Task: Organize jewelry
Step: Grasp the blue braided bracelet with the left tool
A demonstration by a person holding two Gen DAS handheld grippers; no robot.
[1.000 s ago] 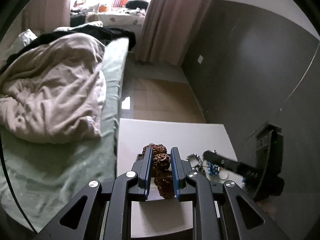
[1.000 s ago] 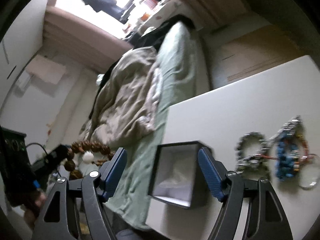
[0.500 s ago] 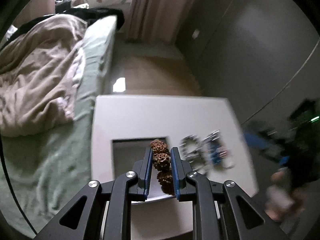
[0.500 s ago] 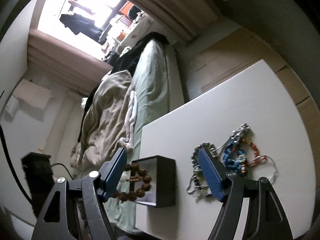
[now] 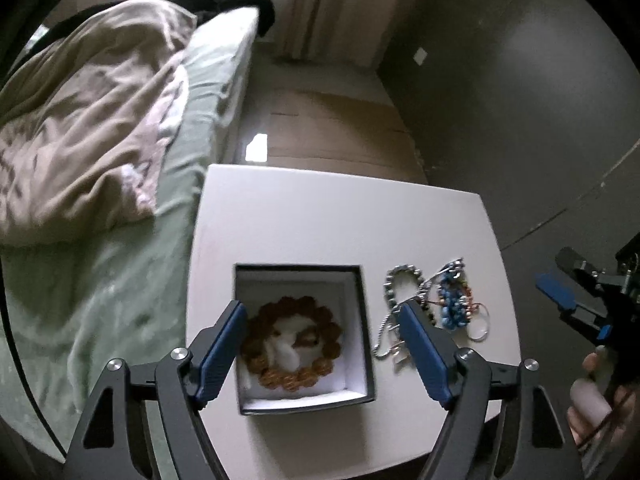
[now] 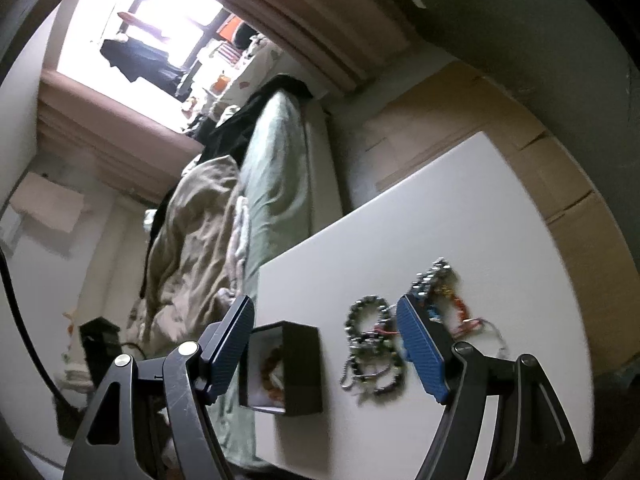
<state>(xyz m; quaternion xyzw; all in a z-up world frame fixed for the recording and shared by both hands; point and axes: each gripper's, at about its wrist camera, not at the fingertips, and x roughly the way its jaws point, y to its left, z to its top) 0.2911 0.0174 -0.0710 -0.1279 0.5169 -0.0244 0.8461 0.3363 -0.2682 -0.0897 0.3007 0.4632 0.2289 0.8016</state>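
Brown, knobbly beads form the bracelet (image 5: pixel 291 346) that lies flat inside the dark box (image 5: pixel 362 360), coiled on its white lining around a pale bit at the centre. My left gripper (image 5: pixel 324 342) hangs just above it with its blue pads spread wide to either side of the box, holding nothing. Just beside the box, to its right, the other jewelry (image 5: pixel 434 306) sits in a loose tangle on the white table (image 5: pixel 320 216): a silver bead bracelet, a chain, blue beads and some orange-red ones. My right gripper (image 6: pixel 326 354) is off to the right of the table, fingers parted and empty, looking across at the box (image 6: pixel 300 368) and the tangle (image 6: pixel 376 346). Beyond the table's left edge runs a bed (image 5: pixel 120 264) with green sheets and a rumpled beige duvet (image 5: pixel 80 120).
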